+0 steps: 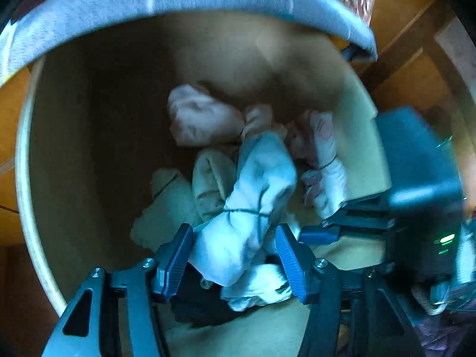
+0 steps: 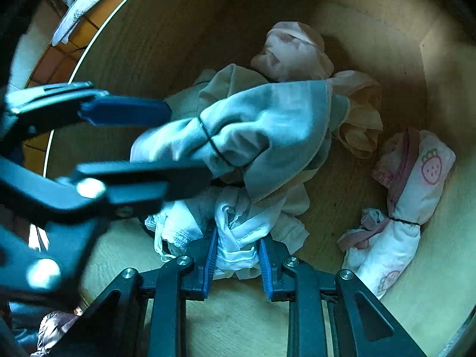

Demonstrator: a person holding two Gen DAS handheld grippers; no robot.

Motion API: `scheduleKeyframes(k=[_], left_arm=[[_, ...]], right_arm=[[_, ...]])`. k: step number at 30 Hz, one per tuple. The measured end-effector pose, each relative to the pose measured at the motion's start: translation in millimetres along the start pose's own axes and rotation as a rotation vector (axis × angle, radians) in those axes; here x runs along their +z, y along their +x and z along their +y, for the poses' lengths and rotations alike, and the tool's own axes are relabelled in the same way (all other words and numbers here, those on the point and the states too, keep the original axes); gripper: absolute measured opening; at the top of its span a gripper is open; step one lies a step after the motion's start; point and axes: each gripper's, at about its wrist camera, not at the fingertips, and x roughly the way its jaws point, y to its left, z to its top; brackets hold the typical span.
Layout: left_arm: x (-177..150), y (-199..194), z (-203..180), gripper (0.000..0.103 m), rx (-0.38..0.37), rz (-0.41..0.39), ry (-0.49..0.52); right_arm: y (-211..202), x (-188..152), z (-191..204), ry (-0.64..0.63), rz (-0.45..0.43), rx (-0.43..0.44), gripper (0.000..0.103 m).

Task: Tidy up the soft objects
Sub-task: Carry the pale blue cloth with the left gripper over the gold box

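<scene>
Several tied cloth bundles lie in a pale wooden drawer (image 2: 238,321). A light blue bundle (image 1: 253,196) (image 2: 267,131) with a dark band around it rests on the pile. My left gripper (image 1: 233,255) (image 2: 189,144) stands open around its near end, pads not pressing. Beneath it, my right gripper (image 2: 238,238) is shut on a crumpled white bundle (image 2: 238,223) (image 1: 261,285). In the left wrist view one of the right gripper's blue fingertips (image 1: 319,235) reaches in from the right.
A pink bundle (image 2: 291,53), a peach one (image 2: 360,119), a cream one (image 1: 208,178) and a strawberry-print roll (image 2: 410,184) share the drawer. Its walls (image 1: 104,119) close in all round. A grey-blue cloth (image 1: 148,0) drapes over the far rim.
</scene>
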Motion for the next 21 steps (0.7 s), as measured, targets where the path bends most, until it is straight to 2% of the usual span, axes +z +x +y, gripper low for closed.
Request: scheduleKeyframes(k=[2, 4, 7, 9, 12, 15, 17, 21], left_arm=[[-1, 9, -2, 0.055, 0.039, 0.029, 0.018], [-2, 10, -3, 0.040, 0.053, 0.028, 0.023], [-3, 1, 0, 0.031, 0.035, 0.007, 0.004], [-5, -11, 7, 0.029, -0.002, -0.027, -0.030], [-7, -37, 21, 0.028, -0.097, -0.102, -0.097], [-10, -71, 29, 0.028, -0.171, -0.193, -0.142], [-13, -103, 32, 0.028, -0.214, -0.286, -0.158], [-12, -148, 28, 0.028, -0.223, -0.406, -0.154]], right_arm=[[2, -1, 0, 0.001, 0.001, 0.001, 0.025], [4, -1, 1, -0.001, 0.001, 0.000, 0.025], [6, -1, 0, 0.001, 0.004, 0.005, 0.026], [6, -3, -3, 0.004, 0.004, 0.010, 0.030], [9, -4, -14, 0.052, 0.008, 0.042, 0.031], [13, -2, -11, 0.028, 0.014, 0.019, 0.032], [16, -2, -7, 0.000, 0.020, -0.003, 0.032], [22, 0, -3, 0.001, 0.022, 0.002, 0.032]])
